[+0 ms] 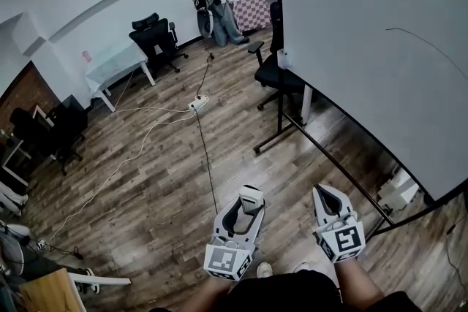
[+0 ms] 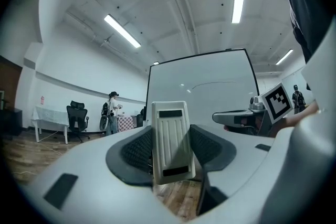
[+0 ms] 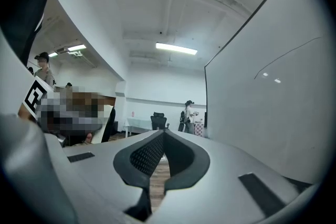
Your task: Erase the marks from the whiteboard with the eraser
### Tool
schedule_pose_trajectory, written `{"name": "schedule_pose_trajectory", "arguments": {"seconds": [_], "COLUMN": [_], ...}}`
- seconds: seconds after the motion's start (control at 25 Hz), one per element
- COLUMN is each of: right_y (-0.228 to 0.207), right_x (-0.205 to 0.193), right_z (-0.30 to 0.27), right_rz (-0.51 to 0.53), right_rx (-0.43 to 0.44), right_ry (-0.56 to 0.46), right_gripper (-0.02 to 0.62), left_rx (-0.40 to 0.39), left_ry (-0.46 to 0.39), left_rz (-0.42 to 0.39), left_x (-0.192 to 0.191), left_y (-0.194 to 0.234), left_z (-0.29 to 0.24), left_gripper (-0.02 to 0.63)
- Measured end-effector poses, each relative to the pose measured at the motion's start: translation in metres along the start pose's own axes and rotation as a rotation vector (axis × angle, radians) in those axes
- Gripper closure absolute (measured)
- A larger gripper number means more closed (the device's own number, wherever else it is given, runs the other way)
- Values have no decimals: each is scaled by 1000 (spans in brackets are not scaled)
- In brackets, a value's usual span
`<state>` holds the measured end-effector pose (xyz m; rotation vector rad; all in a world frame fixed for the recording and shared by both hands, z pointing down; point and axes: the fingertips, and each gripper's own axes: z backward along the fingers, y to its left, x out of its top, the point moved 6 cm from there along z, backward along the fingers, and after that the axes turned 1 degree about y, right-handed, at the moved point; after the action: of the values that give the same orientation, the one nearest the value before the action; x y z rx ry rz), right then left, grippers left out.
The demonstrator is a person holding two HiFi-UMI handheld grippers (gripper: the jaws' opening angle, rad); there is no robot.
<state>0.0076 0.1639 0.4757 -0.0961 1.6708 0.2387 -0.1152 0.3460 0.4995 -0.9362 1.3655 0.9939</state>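
The large whiteboard stands on my right and bears one thin dark curved mark. Low in the head view, my left gripper is shut on a white ribbed eraser, well short of the board. In the left gripper view the eraser stands upright between the jaws, with the whiteboard and its mark beyond. My right gripper is beside it, shut on nothing. In the right gripper view its jaws meet, and the whiteboard with the mark fills the right side.
The board's black stand reaches across the wooden floor. An office chair sits behind it. A power strip with cables lies ahead. A person stands at the far wall, by a table and a black chair.
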Motion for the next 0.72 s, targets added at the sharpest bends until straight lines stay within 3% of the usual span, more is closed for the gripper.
{"name": "schedule_pose_trajectory", "arguments": {"seconds": [0.28, 0.72], "right_y": [8, -39], "right_x": [5, 10], "right_z": [-25, -94], "right_rz": [37, 88], "right_rx": [-11, 26], "right_ry": [59, -30], "right_gripper": [577, 577], "left_rx": [21, 20], "left_ry": [0, 5], "left_rz": [1, -14], "left_x": [-3, 4], "left_y": [31, 61], "left_z": [4, -66], "left_gripper": [365, 365]}}
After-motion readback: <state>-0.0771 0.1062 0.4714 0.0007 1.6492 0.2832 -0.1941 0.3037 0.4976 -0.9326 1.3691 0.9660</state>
